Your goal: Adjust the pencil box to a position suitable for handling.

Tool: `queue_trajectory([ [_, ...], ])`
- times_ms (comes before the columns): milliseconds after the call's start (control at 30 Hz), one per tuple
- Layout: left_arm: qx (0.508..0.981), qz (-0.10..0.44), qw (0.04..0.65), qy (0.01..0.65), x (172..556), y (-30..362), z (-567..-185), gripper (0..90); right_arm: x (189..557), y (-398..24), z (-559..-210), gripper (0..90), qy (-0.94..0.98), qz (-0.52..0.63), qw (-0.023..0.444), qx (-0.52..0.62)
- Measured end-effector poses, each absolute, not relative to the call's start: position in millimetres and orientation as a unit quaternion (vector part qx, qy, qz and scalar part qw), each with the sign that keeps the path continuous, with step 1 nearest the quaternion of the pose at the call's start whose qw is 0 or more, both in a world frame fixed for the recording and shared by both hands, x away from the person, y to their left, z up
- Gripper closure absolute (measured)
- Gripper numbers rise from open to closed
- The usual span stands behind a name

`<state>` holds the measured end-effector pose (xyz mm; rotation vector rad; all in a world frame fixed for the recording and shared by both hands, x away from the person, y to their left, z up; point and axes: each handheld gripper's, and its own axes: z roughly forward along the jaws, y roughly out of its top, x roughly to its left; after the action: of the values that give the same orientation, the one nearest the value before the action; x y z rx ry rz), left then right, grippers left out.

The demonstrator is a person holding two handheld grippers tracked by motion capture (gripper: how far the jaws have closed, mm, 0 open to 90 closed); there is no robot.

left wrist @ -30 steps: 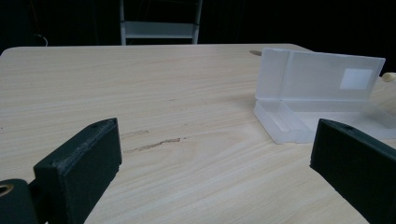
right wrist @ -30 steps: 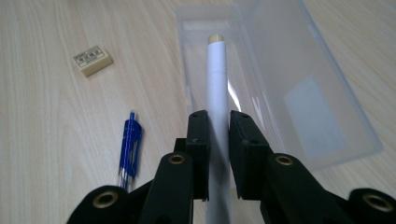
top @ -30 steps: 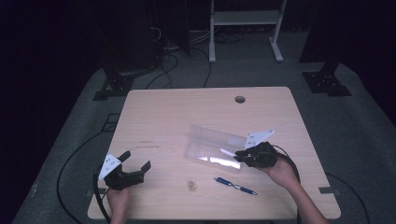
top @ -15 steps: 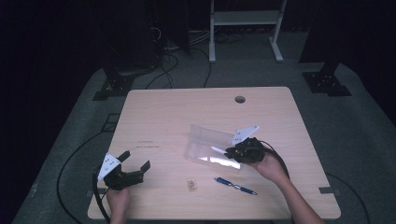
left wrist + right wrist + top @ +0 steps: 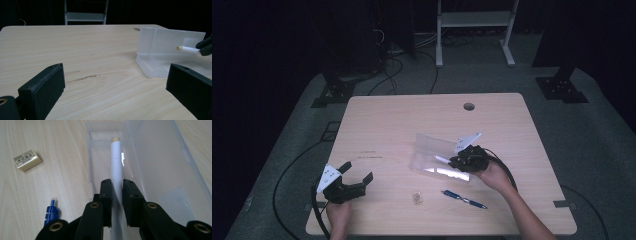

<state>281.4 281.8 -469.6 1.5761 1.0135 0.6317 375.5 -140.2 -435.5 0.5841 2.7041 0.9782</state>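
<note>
Pen-wise, the order runs from the tabletop down: it is pale wood with a round hole near its far edge. A clear plastic case lies open right of centre, its lid standing up behind the tray. The right tongs reach over the case from its right side, jaws closed narrow on a white pen with a tan end; in the right gripper view the pen points along the tray, and I cannot tell whether it touches the bottom. The left tongs sit near the front left corner, jaws spread wide with nothing between them, well apart from the case. A blue pen lies on the wood just in front of the case, near the right forearm. A small tan eraser with a printed label lies left of the blue pen.
</note>
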Motion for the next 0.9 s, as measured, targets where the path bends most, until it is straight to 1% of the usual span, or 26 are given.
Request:
queue_trajectory([
  [900,0.668,0.265,0.549,0.426,282.0,280.7,-469.9,1.1,394.5,-124.2,-456.3,77.9,0.92,0.311,0.102,0.213],
])
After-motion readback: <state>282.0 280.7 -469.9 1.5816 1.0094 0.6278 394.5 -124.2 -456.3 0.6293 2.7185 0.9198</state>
